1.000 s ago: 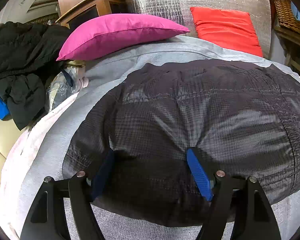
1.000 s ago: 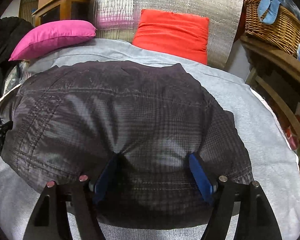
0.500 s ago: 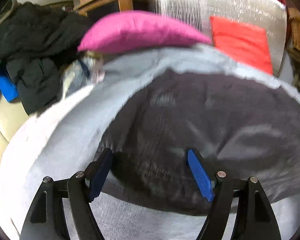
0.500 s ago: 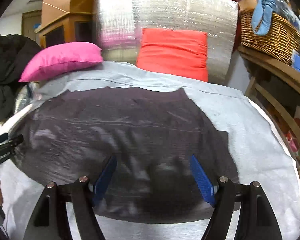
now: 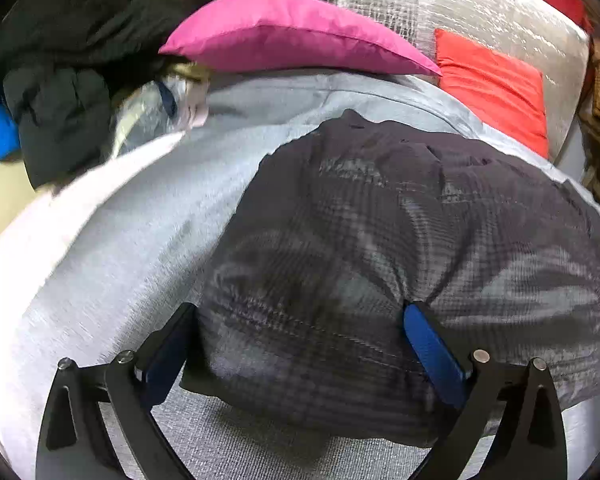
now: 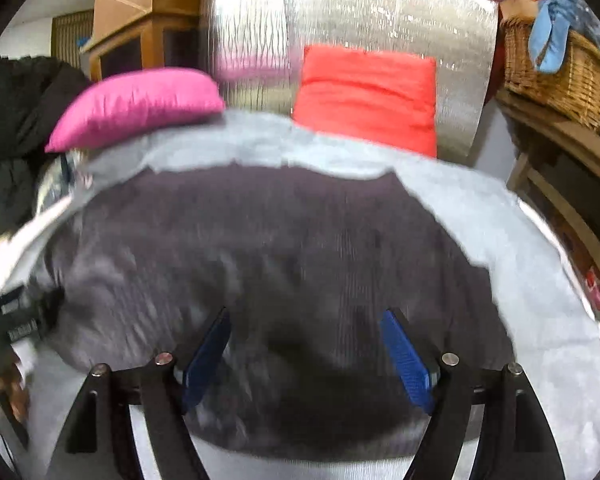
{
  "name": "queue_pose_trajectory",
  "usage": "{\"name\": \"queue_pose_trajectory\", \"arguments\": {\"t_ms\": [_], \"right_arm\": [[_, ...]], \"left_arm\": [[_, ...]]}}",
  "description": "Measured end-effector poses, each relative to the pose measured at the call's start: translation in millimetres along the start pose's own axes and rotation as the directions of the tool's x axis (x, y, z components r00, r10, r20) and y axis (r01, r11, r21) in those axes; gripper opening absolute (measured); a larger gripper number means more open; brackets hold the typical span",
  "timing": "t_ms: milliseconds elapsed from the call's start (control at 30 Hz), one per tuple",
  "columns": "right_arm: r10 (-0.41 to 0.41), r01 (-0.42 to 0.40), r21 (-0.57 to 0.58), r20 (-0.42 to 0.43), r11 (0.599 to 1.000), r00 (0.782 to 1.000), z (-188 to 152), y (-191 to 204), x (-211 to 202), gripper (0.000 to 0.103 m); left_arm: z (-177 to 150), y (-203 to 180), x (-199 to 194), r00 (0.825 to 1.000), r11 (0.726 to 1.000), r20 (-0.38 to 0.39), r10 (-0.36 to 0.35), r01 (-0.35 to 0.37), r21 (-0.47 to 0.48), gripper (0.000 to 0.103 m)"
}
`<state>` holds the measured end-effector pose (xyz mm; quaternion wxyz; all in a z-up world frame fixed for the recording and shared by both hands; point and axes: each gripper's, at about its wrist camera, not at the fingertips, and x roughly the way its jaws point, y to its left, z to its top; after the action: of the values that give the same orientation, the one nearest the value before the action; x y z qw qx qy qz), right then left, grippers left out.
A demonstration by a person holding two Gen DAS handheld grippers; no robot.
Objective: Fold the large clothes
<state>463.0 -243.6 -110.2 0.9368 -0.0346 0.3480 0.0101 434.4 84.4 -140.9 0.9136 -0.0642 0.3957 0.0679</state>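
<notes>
While the dark quilted garment (image 5: 400, 248) lies spread on the grey-covered bed (image 5: 112, 240), below the pink cushion (image 5: 284, 32) and the red cushion (image 6: 368, 92), both hands work its near hem. Left tool (image 5: 300, 340): jaws opening, now wide, near-left corner of the cloth between the pads but apparently not pinched. Right tool (image 6: 306, 350): jaws also opening, hem between them; view blurred, looks like no grip. Step, as I judge it: letting go after laying or smoothing a fold. Next move calls for fresh holds on an edge, both tools together, to carry it across.
</notes>
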Motion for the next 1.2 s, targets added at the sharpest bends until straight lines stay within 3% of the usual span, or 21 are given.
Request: {"name": "queue_pose_trajectory", "arguments": {"t_ms": [67, 100, 133, 267, 367, 500, 567, 633, 767, 867, 933, 967, 1067, 1200], "right_arm": [[-0.004, 0.004, -0.007, -0.088, 1.0, 0.996, -4, 1, 25, 0.09], [0.011, -0.011, -0.002, -0.162, 1.0, 0.987, -11, -1, 41, 0.091], [0.032, -0.031, 0.013, -0.172, 0.999, 0.985, -16, -5, 47, 0.091], [0.081, -0.072, 0.072, -0.129, 0.995, 0.988, -10, -17, 24, 0.091], [0.07, -0.062, 0.111, -0.068, 0.992, 0.995, -1, -31, 4, 0.091], [0.077, -0.07, 0.127, -0.052, 0.99, 0.996, 9, -29, -2, 0.091], [0.081, -0.077, 0.109, -0.039, 0.991, 0.996, 13, -19, -4, 0.091], [0.086, -0.084, 0.068, -0.027, 0.994, 0.996, 19, -3, -1, 0.091], [0.093, -0.093, 0.002, -0.035, 0.996, 0.995, 31, 32, 20, 0.091], [0.074, -0.079, -0.037, -0.12, 0.996, 0.99, 29, 51, 56, 0.091], [0.072, -0.081, -0.034, -0.198, 0.996, 0.978, 19, 54, 77, 0.091], [0.076, -0.084, -0.033, -0.205, 0.996, 0.976, 18, 53, 80, 0.091], [0.125, -0.126, 0.008, -0.182, 0.992, 0.975, 24, 37, 64, 0.091], [0.165, -0.152, 0.136, -0.09, 0.979, 0.982, 35, -36, 31, 0.092]], "left_arm": [[0, 4, 2, 1.0, 0.999, -0.013, -0.026, 0.025, -0.027, 0.103], [0, 5, 3, 0.999, 0.999, -0.015, -0.034, 0.033, -0.032, 0.103], [0, 5, 2, 0.999, 0.999, -0.016, -0.035, 0.034, -0.031, 0.103], [-1, 3, 2, 0.999, 0.999, -0.015, -0.03, 0.029, -0.025, 0.103], [-1, 3, 2, 1.0, 0.999, -0.009, -0.023, 0.023, -0.024, 0.103], [3, 1, -7, 1.0, 1.0, -0.002, 0.0, 0.0, -0.018, 0.103], [8, -5, -25, 0.997, 0.999, 0.048, 0.054, -0.053, -0.013, 0.102], [13, -17, -42, 0.993, 0.999, 0.111, 0.043, -0.043, -0.002, 0.102], [16, -63, -50, 0.991, 0.992, 0.126, -0.036, 0.019, 0.127, 0.102], [2, -100, -25, 0.997, 0.969, 0.083, 0.0, -0.021, 0.246, 0.102], [-5, -109, -5, 0.999, 0.956, 0.014, 0.042, -0.044, 0.29, 0.102], [-4, -109, -3, 0.999, 0.955, 0.019, 0.036, -0.04, 0.293, 0.103], [13, -94, -13, 0.999, 0.962, -0.006, -0.038, 0.038, 0.269, 0.103], [41, -42, -30, 0.992, 0.977, 0.099, -0.081, 0.06, 0.205, 0.103]]}}
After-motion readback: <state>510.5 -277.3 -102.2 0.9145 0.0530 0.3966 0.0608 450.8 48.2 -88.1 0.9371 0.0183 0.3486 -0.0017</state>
